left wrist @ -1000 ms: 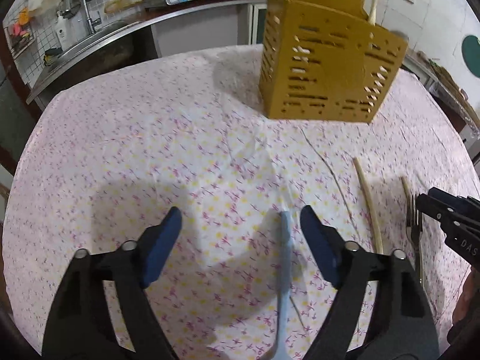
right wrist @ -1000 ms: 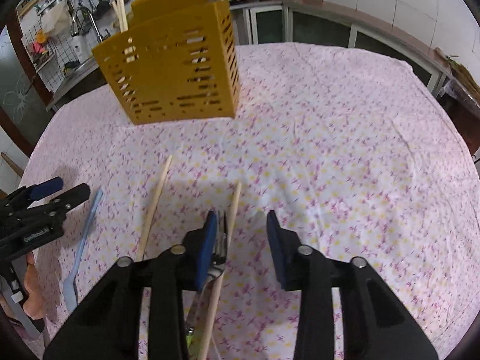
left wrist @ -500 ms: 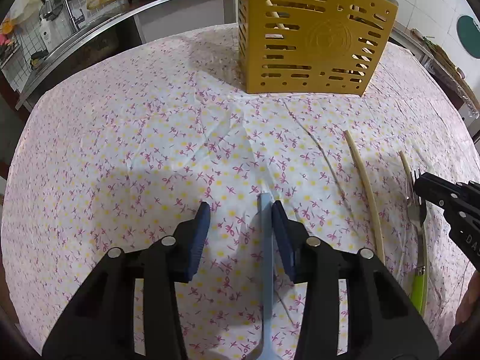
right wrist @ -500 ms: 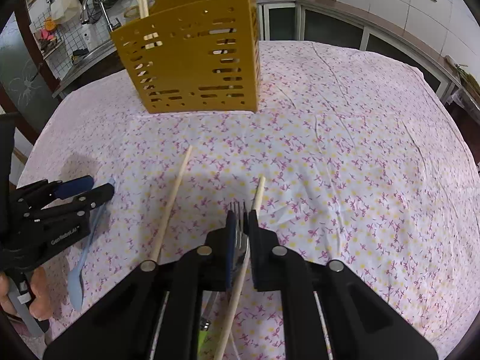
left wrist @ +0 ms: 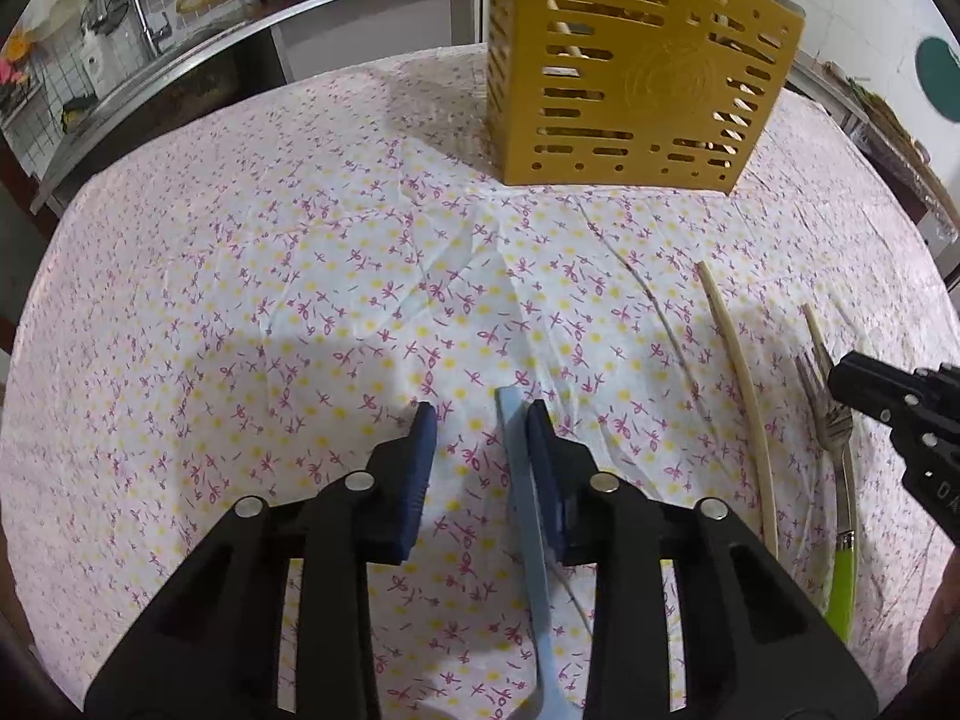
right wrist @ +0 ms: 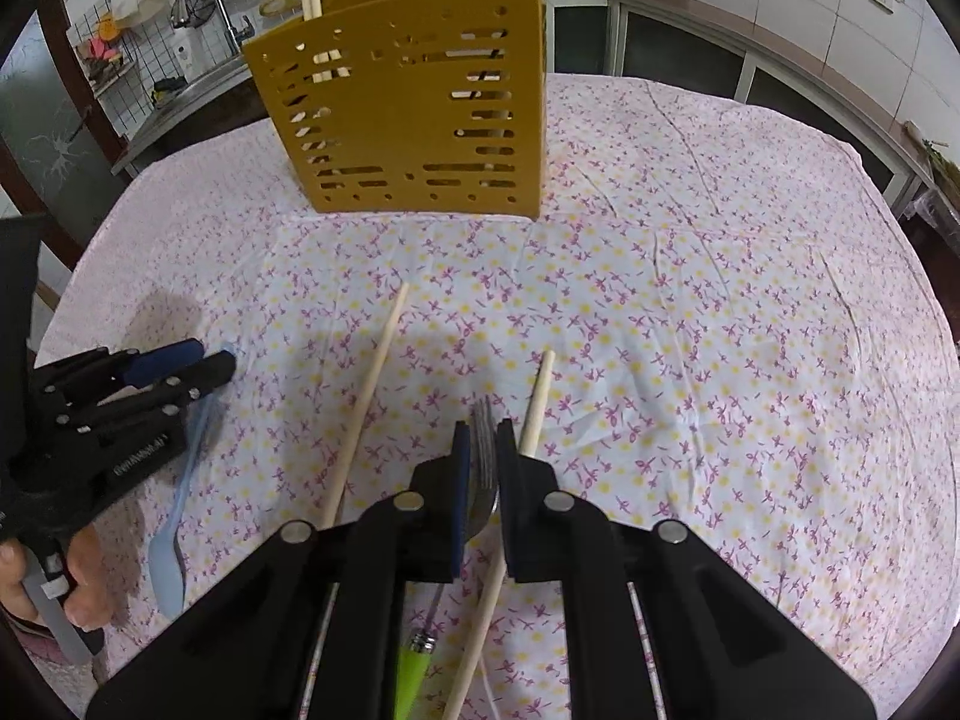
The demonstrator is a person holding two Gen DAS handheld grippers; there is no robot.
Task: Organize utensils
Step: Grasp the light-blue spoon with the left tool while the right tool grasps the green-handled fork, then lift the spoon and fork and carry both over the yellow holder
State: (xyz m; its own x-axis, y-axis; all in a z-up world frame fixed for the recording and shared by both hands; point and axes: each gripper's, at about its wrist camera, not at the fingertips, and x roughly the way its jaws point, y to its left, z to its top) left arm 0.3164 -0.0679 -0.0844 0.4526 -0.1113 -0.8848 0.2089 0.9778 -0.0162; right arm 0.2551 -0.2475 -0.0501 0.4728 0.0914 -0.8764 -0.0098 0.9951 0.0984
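Observation:
A yellow slotted utensil holder (left wrist: 636, 78) stands at the far side of the table; it also shows in the right wrist view (right wrist: 414, 120), with chopsticks standing in it. My left gripper (left wrist: 480, 420) is partly open; a light blue spoon handle (left wrist: 522, 480) lies against its right pad, with a gap to the left pad. My right gripper (right wrist: 483, 438) is shut on a green-handled fork (right wrist: 483, 462), near its tines. Two wooden chopsticks (right wrist: 366, 396) (right wrist: 534, 402) lie on the cloth beside the fork. The fork (left wrist: 831, 438) also shows in the left wrist view.
The table wears a floral cloth (right wrist: 690, 312). A kitchen counter with a sink and stove (left wrist: 198, 42) runs behind the table. A hand (right wrist: 54, 588) holds the left gripper at the left edge of the right wrist view.
Both grippers moved forward and lower. The left jaws narrowed around the blue spoon handle. The right jaws closed on the fork.

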